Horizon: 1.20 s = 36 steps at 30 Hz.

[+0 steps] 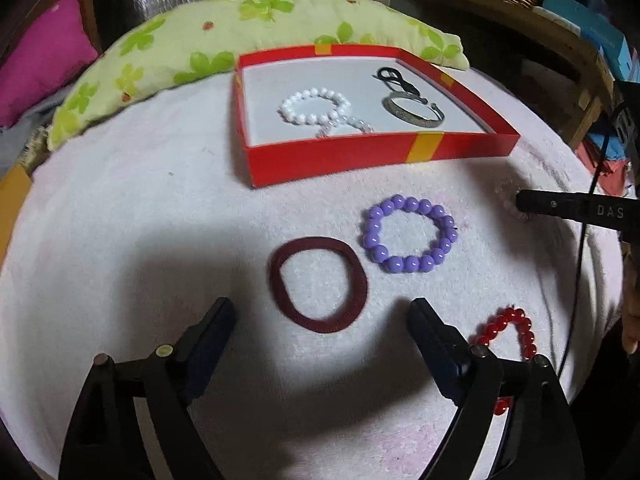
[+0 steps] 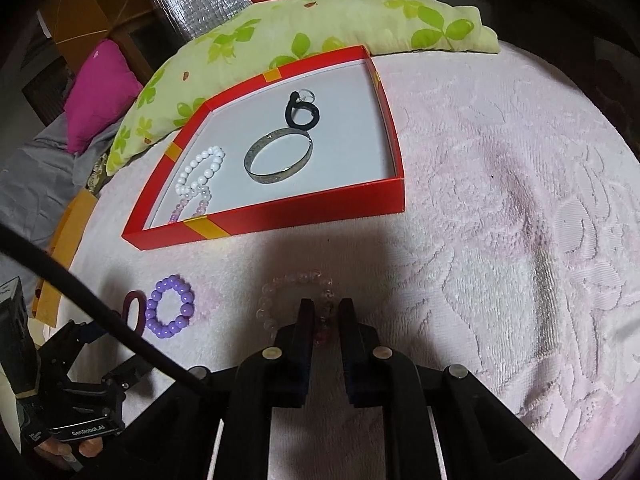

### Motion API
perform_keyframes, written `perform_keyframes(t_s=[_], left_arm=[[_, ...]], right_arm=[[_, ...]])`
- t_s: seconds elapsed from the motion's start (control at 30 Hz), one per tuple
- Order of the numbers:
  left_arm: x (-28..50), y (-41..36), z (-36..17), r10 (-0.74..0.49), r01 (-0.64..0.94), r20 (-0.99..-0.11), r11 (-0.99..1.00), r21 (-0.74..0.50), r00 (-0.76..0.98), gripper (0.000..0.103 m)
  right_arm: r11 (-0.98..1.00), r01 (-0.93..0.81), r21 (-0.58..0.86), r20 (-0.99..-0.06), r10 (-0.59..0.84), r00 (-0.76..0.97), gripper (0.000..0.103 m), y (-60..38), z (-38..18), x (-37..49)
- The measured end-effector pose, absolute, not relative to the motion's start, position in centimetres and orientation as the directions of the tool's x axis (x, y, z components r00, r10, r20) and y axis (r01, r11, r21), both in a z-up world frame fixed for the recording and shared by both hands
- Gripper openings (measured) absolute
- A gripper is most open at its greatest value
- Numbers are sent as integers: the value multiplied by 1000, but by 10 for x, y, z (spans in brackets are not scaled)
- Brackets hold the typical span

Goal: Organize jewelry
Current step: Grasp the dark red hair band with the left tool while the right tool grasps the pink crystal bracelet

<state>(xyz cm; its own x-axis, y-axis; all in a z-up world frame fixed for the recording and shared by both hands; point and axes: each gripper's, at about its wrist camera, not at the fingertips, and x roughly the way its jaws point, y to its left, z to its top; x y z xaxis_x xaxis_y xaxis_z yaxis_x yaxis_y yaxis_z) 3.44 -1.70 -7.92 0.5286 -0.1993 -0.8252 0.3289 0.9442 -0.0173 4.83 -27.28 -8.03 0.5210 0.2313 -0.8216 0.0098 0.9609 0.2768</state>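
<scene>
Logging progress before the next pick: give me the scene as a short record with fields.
in box: red box holds white bead bracelet, silver bangle, black hair tie
on towel: purple bead bracelet, maroon hair tie, red bead bracelet, clear bead bracelet
left gripper: open, empty, above maroon hair tie
right gripper: nearly closed around clear bead bracelet
</scene>
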Motion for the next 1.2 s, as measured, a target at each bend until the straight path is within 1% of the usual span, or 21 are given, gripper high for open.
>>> perform_keyframes(t_s=[0.07, 0.1, 0.23, 0.4, 0.43, 0.47, 0.5, 0.53, 0.57, 0.63, 0.67, 0.73, 0.83, 0.93, 0.97, 1.0, 1.03, 1.13, 1.2], left_arm=[[34, -15, -75, -202, 328, -812, 945, -15, 547, 64], [35, -13, -73, -212, 325, -809, 945, -27, 549, 62], [41, -12, -76, -244, 332, -818, 941, -69, 521, 61], [42, -16, -77, -247, 345, -811, 937, -60, 530, 61], [43, -15, -76, -255, 339, -807, 938, -73, 532, 57], [44, -13, -75, -260, 336, -804, 939, -81, 534, 48], [46, -12, -75, -266, 333, -801, 939, -88, 537, 45], [46, -11, -74, -268, 330, -797, 939, -92, 541, 39], [46, -11, -74, -270, 330, -794, 939, -93, 544, 29], [45, -12, -74, -277, 340, -790, 936, -93, 547, 18], [45, -12, -73, -284, 345, -786, 934, -96, 549, 14], [43, -13, -72, -289, 353, -782, 931, -95, 553, 11], [42, -12, -69, -292, 354, -773, 931, -94, 563, 9], [41, -9, -66, -297, 353, -764, 931, -97, 573, 9], [41, -8, -65, -300, 353, -761, 930, -100, 575, 9], [41, -6, -64, -302, 351, -757, 931, -102, 579, 9], [40, -5, -63, -302, 349, -755, 931, -104, 582, 9], [40, 3, -60, -305, 333, -744, 935, -118, 594, 9], [39, 8, -57, -306, 322, -736, 938, -126, 604, 9]], right_arm=[[959, 8, 283, -816, 237, 527, 12, -272, -79, 48], [958, 5, 286, -813, 240, 530, 12, -273, -78, 46], [957, -2, 291, -813, 249, 526, 12, -271, -78, 45], [952, 9, 307, -812, 257, 523, 12, -271, -79, 46], [950, 10, 312, -811, 261, 524, 12, -271, -79, 46], [947, 9, 320, -809, 269, 522, 12, -272, -79, 47], [943, 8, 333, -805, 281, 522, 14, -273, -78, 47], [940, 8, 341, -802, 286, 525, 14, -274, -77, 47], [936, 11, 352, -795, 292, 532, 14, -276, -75, 46], [932, 9, 362, -782, 298, 547, 14, -279, -71, 45], [932, 10, 363, -777, 297, 555, 14, -280, -69, 45], [932, 16, 363, -770, 290, 569, 15, -281, -67, 45], [932, 18, 361, -786, 294, 544, 31, -276, -72, 50], [957, 2, 289, -812, 244, 530, 32, -264, -78, 52], [968, -14, 250, -816, 218, 535, 31, -258, -78, 52], [977, -28, 213, -818, 194, 542, 21, -253, -76, 52], [980, -36, 195, -817, 182, 546, 8, -251, -76, 51], [983, -45, 178, -815, 173, 553, 8, -248, -75, 50], [979, -60, 193, -803, 193, 564, 8, -251, -71, 49]])
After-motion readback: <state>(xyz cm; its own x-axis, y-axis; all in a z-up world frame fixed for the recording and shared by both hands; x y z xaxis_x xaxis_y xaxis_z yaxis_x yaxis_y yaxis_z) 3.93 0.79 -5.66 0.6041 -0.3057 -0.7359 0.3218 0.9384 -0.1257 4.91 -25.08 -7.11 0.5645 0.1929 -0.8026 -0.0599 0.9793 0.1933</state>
